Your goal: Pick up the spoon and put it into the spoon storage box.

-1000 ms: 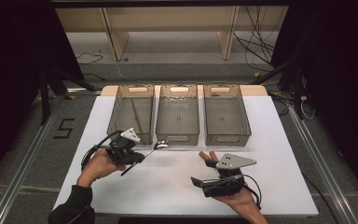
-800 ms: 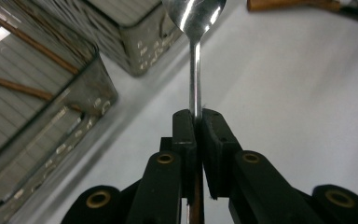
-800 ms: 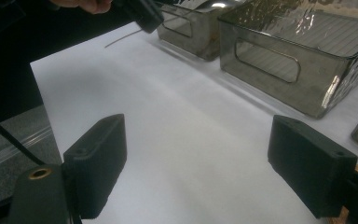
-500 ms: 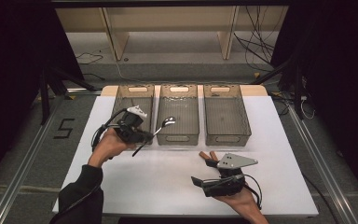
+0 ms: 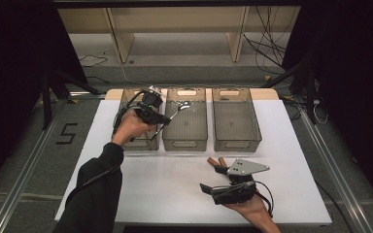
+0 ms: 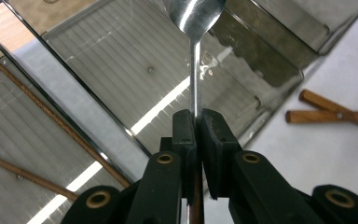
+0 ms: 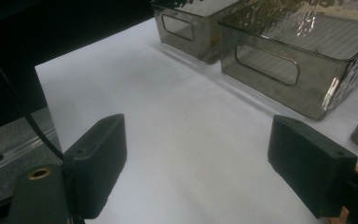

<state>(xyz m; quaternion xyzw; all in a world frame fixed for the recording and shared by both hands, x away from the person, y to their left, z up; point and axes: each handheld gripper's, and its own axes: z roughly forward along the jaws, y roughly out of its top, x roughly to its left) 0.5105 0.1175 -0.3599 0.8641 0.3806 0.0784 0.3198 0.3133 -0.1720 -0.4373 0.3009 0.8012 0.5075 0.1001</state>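
Pinching a spoon by its handle, left gripper hung over the middle bin; right gripper sat spread wide on the near table.

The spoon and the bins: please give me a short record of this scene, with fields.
left gripper: shut on the spoon, holding its handle
spoon position: bowl over the middle bin
left bin: holds chopsticks
right bin: looks empty
right gripper: open, nothing between the jaws, low over the white table
on table: two wooden-handled items near the right gripper
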